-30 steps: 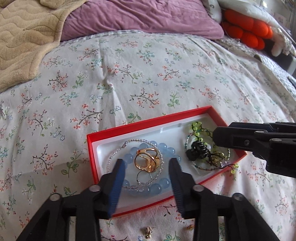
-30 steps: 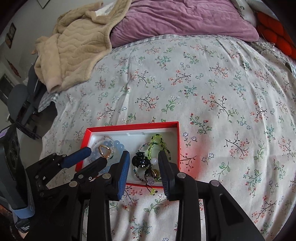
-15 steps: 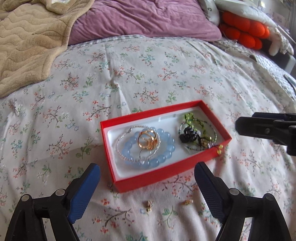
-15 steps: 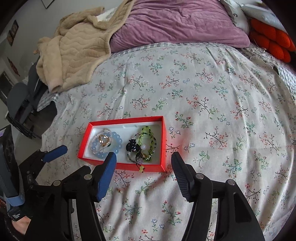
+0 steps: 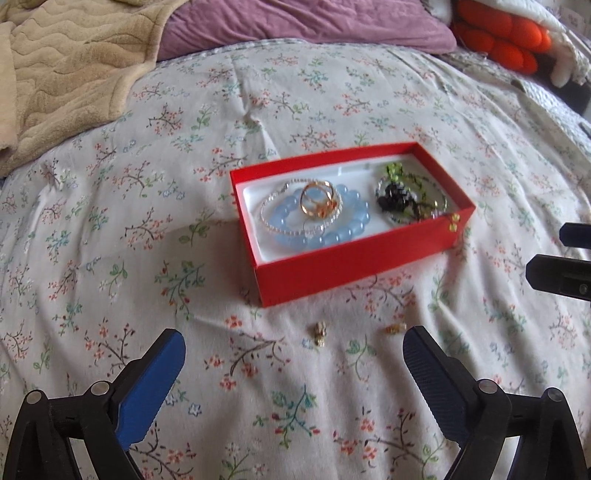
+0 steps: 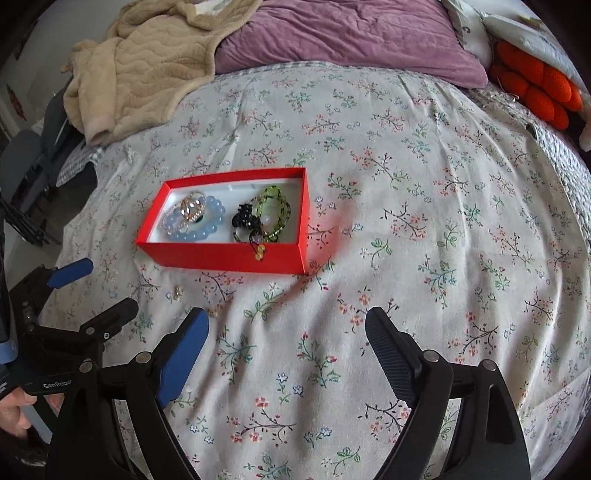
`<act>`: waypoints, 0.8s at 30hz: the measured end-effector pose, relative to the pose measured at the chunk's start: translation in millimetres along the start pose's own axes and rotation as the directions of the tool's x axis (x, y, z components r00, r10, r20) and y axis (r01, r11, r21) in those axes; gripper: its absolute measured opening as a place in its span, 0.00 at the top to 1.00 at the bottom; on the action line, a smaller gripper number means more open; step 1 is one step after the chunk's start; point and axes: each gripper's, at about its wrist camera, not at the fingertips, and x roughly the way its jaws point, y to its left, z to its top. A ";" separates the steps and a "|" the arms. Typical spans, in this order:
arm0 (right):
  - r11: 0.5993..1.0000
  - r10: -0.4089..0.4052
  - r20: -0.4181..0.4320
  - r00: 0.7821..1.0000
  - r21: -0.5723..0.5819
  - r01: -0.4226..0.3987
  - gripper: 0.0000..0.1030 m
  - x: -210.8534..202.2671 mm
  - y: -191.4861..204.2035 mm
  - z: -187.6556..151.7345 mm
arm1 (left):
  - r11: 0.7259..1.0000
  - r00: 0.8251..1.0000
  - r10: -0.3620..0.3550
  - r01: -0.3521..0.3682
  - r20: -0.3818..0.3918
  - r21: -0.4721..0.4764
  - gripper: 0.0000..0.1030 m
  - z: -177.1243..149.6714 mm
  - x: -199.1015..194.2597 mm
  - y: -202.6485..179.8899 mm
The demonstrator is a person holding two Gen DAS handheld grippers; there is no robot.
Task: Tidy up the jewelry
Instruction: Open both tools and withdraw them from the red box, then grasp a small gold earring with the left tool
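Note:
A red box [image 5: 332, 273] [image 6: 229, 254] lies on the floral bedspread. It holds a blue bead bracelet [image 5: 343, 236] [image 6: 192, 232], a gold ring piece [image 5: 317, 201], a black hair clip [image 5: 393, 195] [image 6: 243, 218] and a green bead bracelet [image 5: 406, 177] [image 6: 275, 210]. Two small gold earrings [image 5: 320, 334] [image 5: 395, 328] [image 6: 178, 291] lie loose in front of the box. My left gripper [image 5: 293, 336] [image 6: 99, 288] hovers just short of them, jaws opening wide, gripping nothing. To its right, my right gripper [image 6: 287, 315] is also opening over bare cover, nothing between its fingers.
A beige blanket [image 5: 74, 66] [image 6: 147, 55] and a purple pillow [image 5: 295, 22] [image 6: 351, 33] lie at the head of the bed. An orange plush [image 5: 498, 37] [image 6: 535, 88] sits at the far right. A chair [image 6: 22, 166] stands beyond the bed's left edge.
Both grippers have drawn back from over the box toward the near side of the bed, and both sets of jaws have spread wide. The jewellery stays in the box.

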 end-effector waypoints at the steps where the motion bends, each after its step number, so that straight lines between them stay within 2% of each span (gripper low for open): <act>1: 1.000 -0.004 -0.008 1.000 -0.011 0.004 0.14 1.9 0.9 -2.8 | 1.000 1.000 0.002 -0.002 -0.006 0.009 0.05 -3.0 1.2 -0.8; 6: 0.998 -0.034 -0.040 0.999 -0.057 0.031 0.14 10.0 2.7 -16.2 | 0.999 0.999 0.021 -0.018 -0.046 0.045 0.05 -19.7 11.7 -0.3; 18: 0.984 -0.117 -0.144 0.983 -0.152 0.095 0.14 51.4 0.6 -45.3 | 0.999 0.988 0.040 -0.036 -0.148 0.031 0.05 -54.8 44.8 13.0; 20: 0.979 -0.128 -0.157 0.979 -0.175 0.100 0.14 57.8 2.9 -49.4 | 0.999 0.989 0.038 -0.035 -0.142 0.025 0.01 -56.6 47.1 14.6; 24: 0.969 -0.153 -0.171 0.973 -0.218 0.114 0.14 69.9 6.7 -58.0 | 0.999 0.992 0.039 -0.036 -0.120 0.026 0.01 -58.0 48.2 15.6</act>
